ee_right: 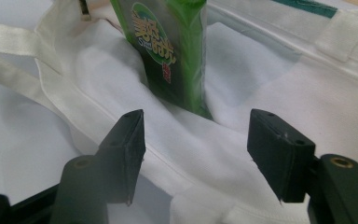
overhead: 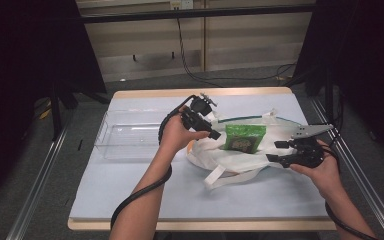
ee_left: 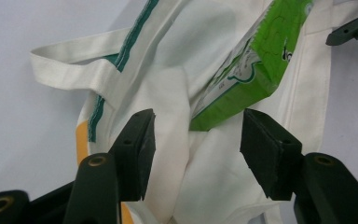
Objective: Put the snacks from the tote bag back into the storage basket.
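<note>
A white tote bag [overhead: 215,152] with green trim lies crumpled on the pale table. A green snack packet [overhead: 244,136] sticks out of its mouth. My left gripper [overhead: 211,131] is at the bag's left side, open, just short of the packet. In the left gripper view the left gripper [ee_left: 196,135] straddles a fold of the bag [ee_left: 168,93] and a corner of the packet [ee_left: 256,60], with the pads off both. My right gripper [overhead: 274,151] is open at the bag's right edge. In the right gripper view the right gripper [ee_right: 196,135] stands apart over the bag's hem [ee_right: 270,79], with the packet [ee_right: 168,51] beyond.
A clear plastic bin [overhead: 130,134] sits on the table's left side, behind my left hand. The bag's loose handles [overhead: 217,176] trail toward the near edge. Black frame posts and cables stand beyond the table's far edge [overhead: 200,92].
</note>
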### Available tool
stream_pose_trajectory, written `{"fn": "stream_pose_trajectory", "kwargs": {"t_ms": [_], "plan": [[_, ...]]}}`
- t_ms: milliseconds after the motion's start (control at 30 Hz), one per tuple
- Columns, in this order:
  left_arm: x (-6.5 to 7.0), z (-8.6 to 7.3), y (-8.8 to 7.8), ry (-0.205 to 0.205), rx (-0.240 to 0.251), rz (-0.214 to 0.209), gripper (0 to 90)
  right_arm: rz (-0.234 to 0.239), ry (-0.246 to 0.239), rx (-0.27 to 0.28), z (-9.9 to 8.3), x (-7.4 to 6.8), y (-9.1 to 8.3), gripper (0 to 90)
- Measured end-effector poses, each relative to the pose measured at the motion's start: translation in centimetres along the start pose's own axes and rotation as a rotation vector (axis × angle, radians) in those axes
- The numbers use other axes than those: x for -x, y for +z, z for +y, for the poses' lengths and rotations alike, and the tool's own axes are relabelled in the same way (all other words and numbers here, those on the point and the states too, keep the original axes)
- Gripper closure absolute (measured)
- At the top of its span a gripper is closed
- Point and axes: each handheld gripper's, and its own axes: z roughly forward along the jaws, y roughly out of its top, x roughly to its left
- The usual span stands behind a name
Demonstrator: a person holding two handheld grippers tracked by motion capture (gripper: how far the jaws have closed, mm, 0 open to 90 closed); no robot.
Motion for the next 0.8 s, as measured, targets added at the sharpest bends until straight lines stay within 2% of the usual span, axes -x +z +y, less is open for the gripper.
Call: {"fn": "stream_pose_trajectory", "kwargs": {"t_ms": [67,200,233,267,333,467,633,700,800], "plan": [[0.1,0.2,0.0,0.002,0.003,0.003,43.3,0.002,-0.003,0.0,0.0,0.0,0.0,35.6],[0.4,0.7,0.0,0.032,-0.009,0.011,41.3,-0.001,-0.004,0.002,-0.1,0.1,0.0,33.4],[0.5,0.8,0.0,0.028,-0.008,0.004,40.8,0.003,0.0,0.0,-0.1,0.1,0.0,33.3],[0.5,1.0,0.0,0.05,-0.011,0.005,40.7,0.001,0.002,-0.002,-0.2,0.1,0.0,33.3],[0.8,1.3,0.1,0.049,-0.016,0.008,40.6,-0.002,0.0,-0.004,-0.2,0.2,0.0,32.8],[1.0,1.8,0.3,0.073,-0.028,0.008,40.4,0.003,-0.002,-0.001,-0.3,0.2,0.0,32.5],[1.2,1.7,0.4,0.087,-0.047,0.012,41.0,0.002,-0.003,0.0,-0.2,0.1,0.0,32.5],[1.2,1.6,0.2,0.081,-0.037,0.007,41.1,0.006,-0.001,0.002,-0.3,0.2,0.0,32.5],[1.3,1.5,0.1,0.094,-0.041,-0.005,41.2,0.009,0.002,0.004,-0.3,0.2,0.0,32.5]]}}
